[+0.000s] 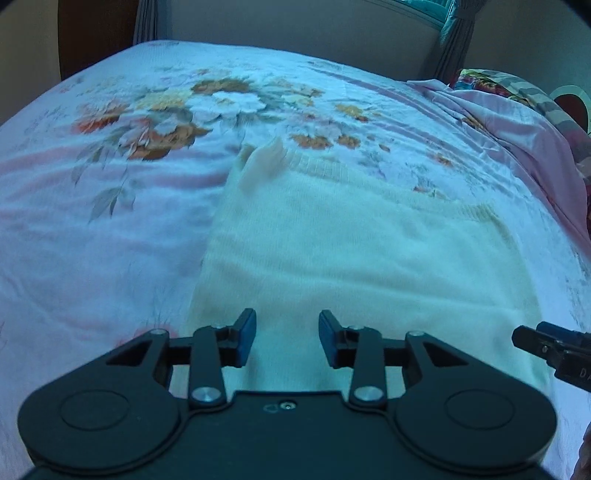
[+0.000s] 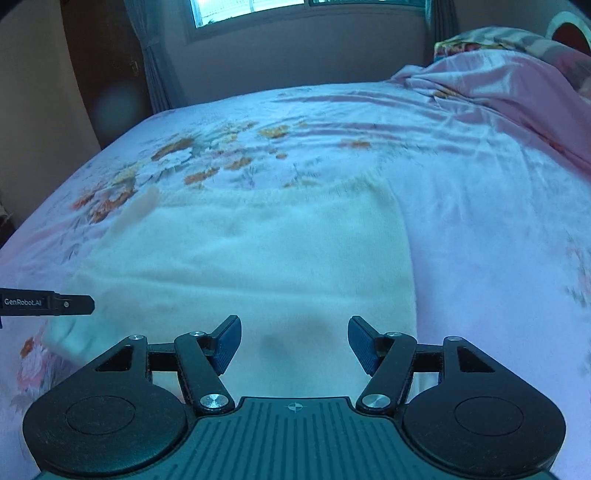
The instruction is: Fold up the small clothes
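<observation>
A cream knitted garment (image 1: 351, 236) lies flat on the flowered bed sheet (image 1: 110, 221), with a ribbed hem at its far edge and a small flap (image 1: 264, 162) sticking up near its far left corner. My left gripper (image 1: 287, 338) hovers over the garment's near left part, open, blue pads apart with nothing between them. My right gripper (image 2: 294, 343) hangs above the near right part of the same garment (image 2: 258, 251), open wider and holding nothing. Each gripper's finger shows at the edge of the other's view: the right gripper (image 1: 546, 347) and the left gripper (image 2: 55, 304).
A pink quilt (image 2: 498, 96) is bunched at the far right of the bed, with a patterned pillow (image 1: 491, 83) behind it. A wall, a curtain (image 2: 155, 74) and a window (image 2: 251, 11) stand beyond the bed's far edge. Bare sheet spreads on both sides of the garment.
</observation>
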A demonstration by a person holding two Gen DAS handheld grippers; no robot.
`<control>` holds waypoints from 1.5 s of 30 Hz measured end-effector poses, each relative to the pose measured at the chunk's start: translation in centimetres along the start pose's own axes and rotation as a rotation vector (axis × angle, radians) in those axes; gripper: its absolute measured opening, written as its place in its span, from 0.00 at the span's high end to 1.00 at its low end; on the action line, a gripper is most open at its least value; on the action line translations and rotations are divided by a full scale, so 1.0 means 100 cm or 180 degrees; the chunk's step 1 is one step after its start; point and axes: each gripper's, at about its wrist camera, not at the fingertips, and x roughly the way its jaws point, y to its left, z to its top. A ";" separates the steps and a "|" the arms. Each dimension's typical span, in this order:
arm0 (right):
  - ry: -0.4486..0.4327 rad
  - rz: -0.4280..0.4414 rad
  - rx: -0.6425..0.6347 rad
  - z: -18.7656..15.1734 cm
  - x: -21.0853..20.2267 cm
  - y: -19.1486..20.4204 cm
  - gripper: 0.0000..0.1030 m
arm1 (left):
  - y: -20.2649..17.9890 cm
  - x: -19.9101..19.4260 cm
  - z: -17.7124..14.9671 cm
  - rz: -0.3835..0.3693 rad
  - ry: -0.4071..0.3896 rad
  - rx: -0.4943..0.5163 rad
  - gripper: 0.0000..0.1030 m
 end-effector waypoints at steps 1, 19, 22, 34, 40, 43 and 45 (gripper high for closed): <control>-0.0018 -0.0013 -0.0021 0.007 0.008 0.001 0.38 | -0.002 0.005 0.005 0.0006 -0.0014 0.0001 0.66; 0.0192 -0.0112 -0.0295 0.007 0.064 -0.003 0.34 | -0.003 0.033 0.010 0.0057 0.0033 0.0121 0.58; 0.0023 -0.0027 -0.0213 0.021 0.055 -0.004 0.34 | -0.008 0.034 0.023 0.0009 -0.0009 0.0203 0.58; 0.0109 -0.0394 -0.0283 0.070 0.117 -0.018 0.34 | -0.015 0.093 0.070 0.0246 0.0027 0.0229 0.56; 0.0184 -0.0410 -0.0351 0.063 0.128 -0.022 0.29 | -0.019 0.094 0.069 0.0298 0.0006 0.0335 0.56; 0.0021 -0.0329 -0.0229 0.064 0.105 -0.018 0.29 | -0.017 0.081 0.068 0.0262 0.0000 0.0353 0.56; -0.0007 -0.0276 -0.0254 0.062 0.092 -0.012 0.29 | -0.013 0.069 0.065 0.0251 -0.0026 0.0365 0.56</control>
